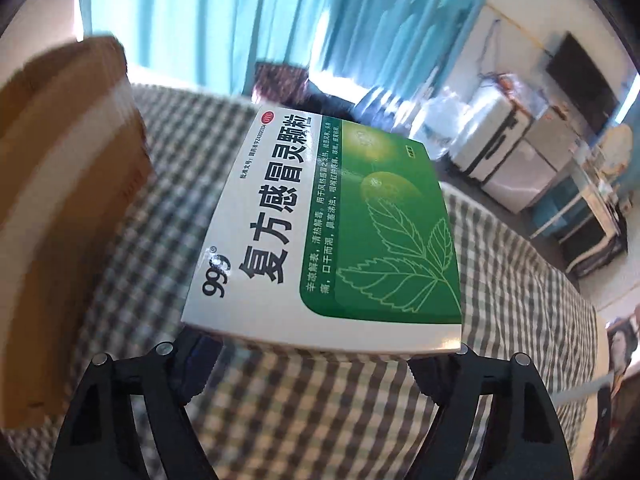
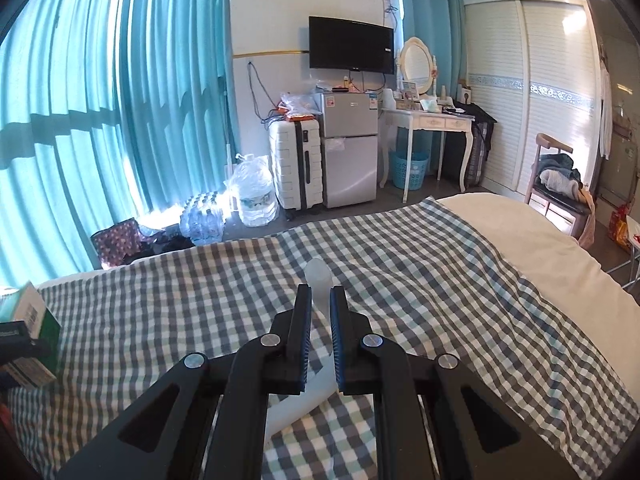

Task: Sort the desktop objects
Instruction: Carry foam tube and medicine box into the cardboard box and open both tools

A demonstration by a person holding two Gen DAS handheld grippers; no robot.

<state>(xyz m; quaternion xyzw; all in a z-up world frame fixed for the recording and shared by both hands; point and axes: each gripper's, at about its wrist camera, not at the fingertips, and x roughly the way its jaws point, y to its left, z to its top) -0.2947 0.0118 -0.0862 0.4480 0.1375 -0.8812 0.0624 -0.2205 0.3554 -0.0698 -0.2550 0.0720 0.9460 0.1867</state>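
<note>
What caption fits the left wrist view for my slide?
Left gripper holding a green-and-white medicine box above the checked bedspread, cardboard box at left.

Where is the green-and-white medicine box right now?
Left wrist view: the green-and-white medicine box is gripped in the left gripper, above the checked blanket, right of the cardboard box.

Left gripper jaws spread wide, clamping; right gripper jaws nearly closed

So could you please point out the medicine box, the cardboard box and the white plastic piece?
medicine box (image 1: 320, 232), left wrist view, printed top face.
cardboard box (image 1: 60, 200), left wrist view, taped side.
white plastic piece (image 2: 318, 280), right wrist view, rounded tip.
</note>
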